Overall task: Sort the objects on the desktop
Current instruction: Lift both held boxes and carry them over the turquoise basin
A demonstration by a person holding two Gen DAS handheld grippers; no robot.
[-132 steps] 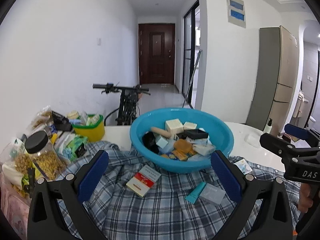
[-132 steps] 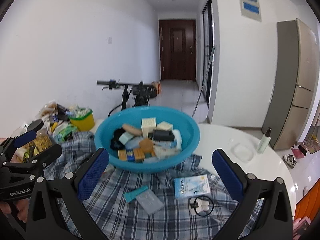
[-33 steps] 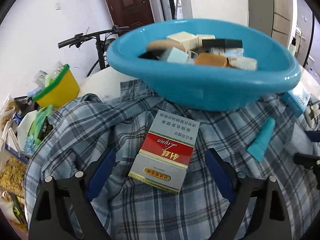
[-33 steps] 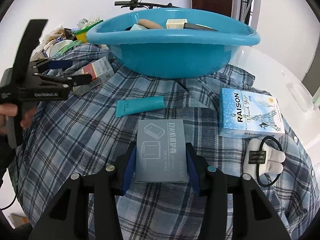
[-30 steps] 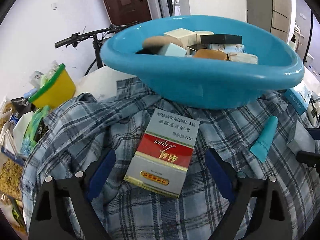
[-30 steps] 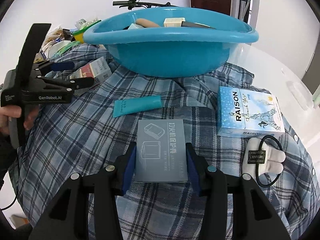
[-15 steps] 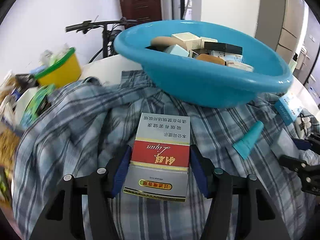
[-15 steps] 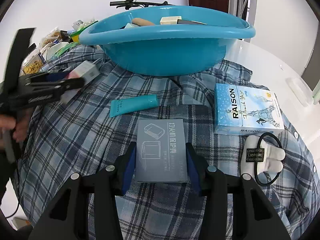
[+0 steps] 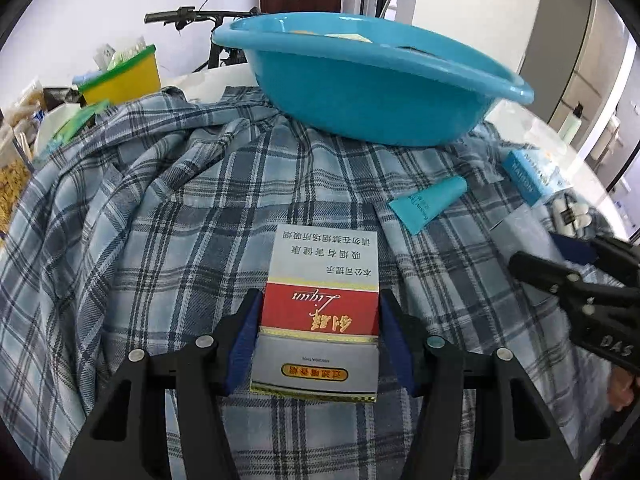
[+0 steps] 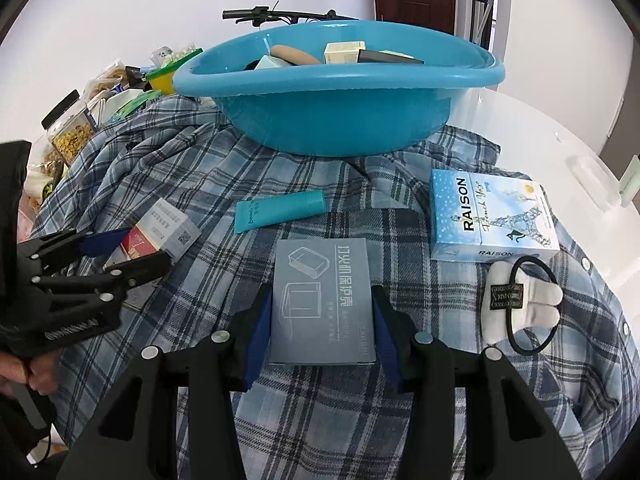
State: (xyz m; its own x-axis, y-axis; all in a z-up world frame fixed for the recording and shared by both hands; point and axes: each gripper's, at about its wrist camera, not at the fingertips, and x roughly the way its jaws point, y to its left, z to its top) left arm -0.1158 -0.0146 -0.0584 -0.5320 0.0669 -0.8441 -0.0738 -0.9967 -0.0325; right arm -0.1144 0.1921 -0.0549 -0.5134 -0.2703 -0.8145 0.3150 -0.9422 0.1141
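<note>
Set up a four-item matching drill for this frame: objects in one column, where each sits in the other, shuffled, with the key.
Objects:
1. red and white carton
2. grey flat box
3. teal tube
4. hair tie

Places:
A. loose on the plaid shirt, in front of the blue basin
B. between the left tool fingers
C. beside the RAISON box
D. between the right tool fingers

Pairs: 1-B, 2-D, 3-A, 4-C

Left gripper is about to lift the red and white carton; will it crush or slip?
The red and white carton looks like thin card, so it probably dents under hard squeeze. Left gripper clamps its flat sides squarely, so slipping seems unlikely. It is probably light.
</note>
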